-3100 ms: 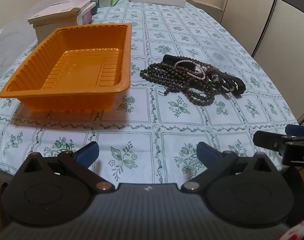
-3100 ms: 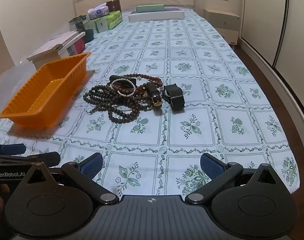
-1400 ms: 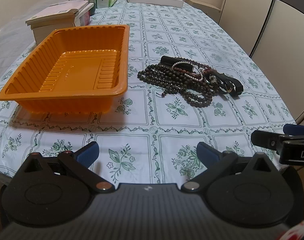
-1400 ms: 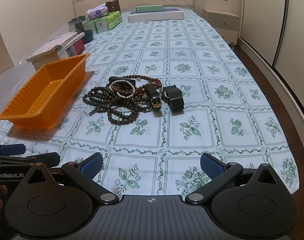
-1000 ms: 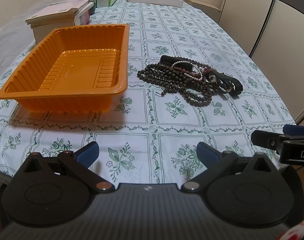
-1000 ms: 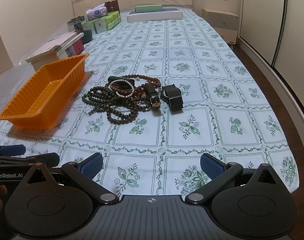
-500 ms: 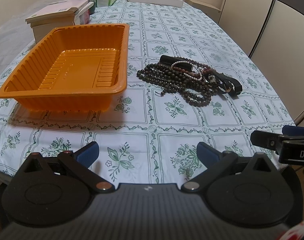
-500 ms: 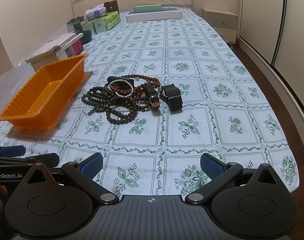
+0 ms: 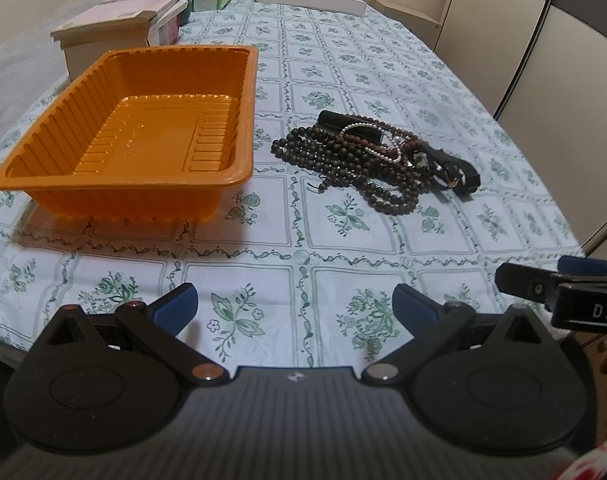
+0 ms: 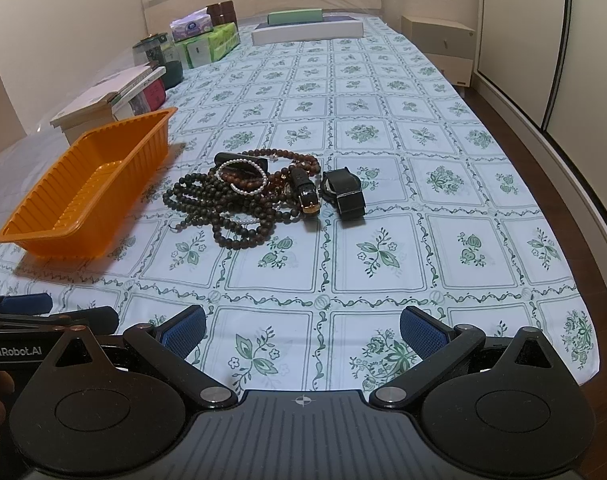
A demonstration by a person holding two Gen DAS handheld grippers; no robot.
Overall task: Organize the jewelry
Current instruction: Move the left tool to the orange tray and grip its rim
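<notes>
The left gripper (image 9: 294, 307), black with blue-padded fingers spread wide and holding nothing, hovers over the near edge of the floral-patterned tablecloth (image 9: 343, 60), and the right gripper (image 10: 302, 330) beside it is likewise spread and empty. The tangled pile of dark wooden bead necklaces (image 10: 227, 204) lies on the cloth just right of the ribbed orange plastic tray (image 9: 131, 136), apart from it. A white pearl bracelet (image 10: 243, 176) rests on top of that pile, and two black-strapped wristwatches (image 10: 343, 194) lie at its right side.
</notes>
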